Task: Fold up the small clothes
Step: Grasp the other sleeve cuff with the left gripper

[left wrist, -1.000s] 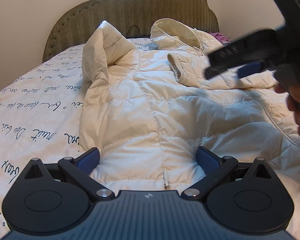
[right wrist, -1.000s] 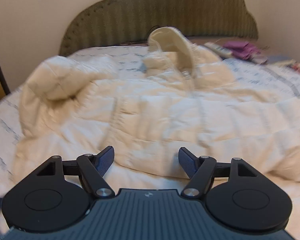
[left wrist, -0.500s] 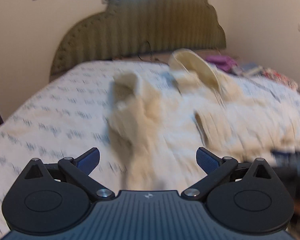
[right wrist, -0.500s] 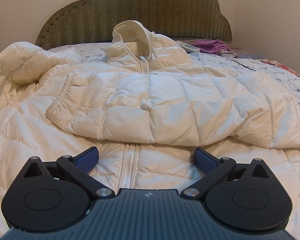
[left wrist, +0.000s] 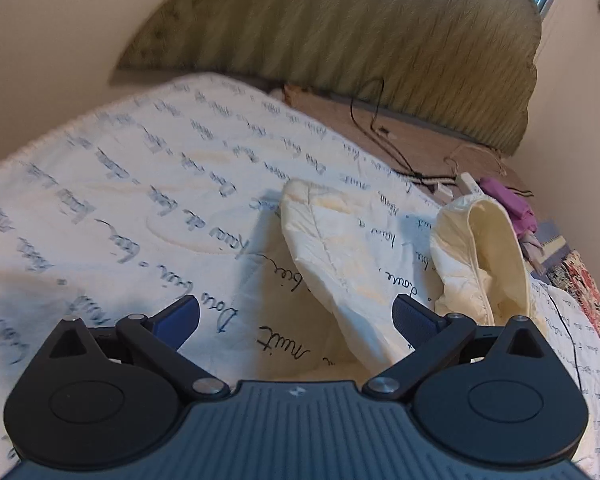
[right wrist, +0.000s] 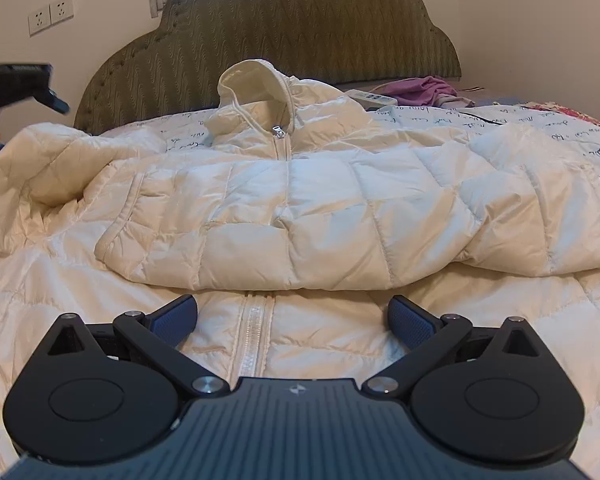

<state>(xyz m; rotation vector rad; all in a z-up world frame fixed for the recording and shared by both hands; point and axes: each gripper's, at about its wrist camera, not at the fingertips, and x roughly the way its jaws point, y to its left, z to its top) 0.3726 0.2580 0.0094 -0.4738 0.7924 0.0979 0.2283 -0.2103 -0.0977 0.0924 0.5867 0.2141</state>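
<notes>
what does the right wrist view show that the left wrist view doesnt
Only the right wrist view shows the cream puffer jacket's front: its zipper pull, one sleeve folded across the chest, and wall sockets. The left gripper shows at its left edge, too blurred to judge its jaws.

Only the left wrist view shows the other sleeve sticking up, a black cable by the headboard, and a wide stretch of script-printed bedspread.

Both show the hood, the green headboard, purple cloth, and open, empty jaws in front.

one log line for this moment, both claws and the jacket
left claw: open, empty, above sheet | right claw: open, empty, over zipper | jacket: one sleeve folded across chest
</notes>
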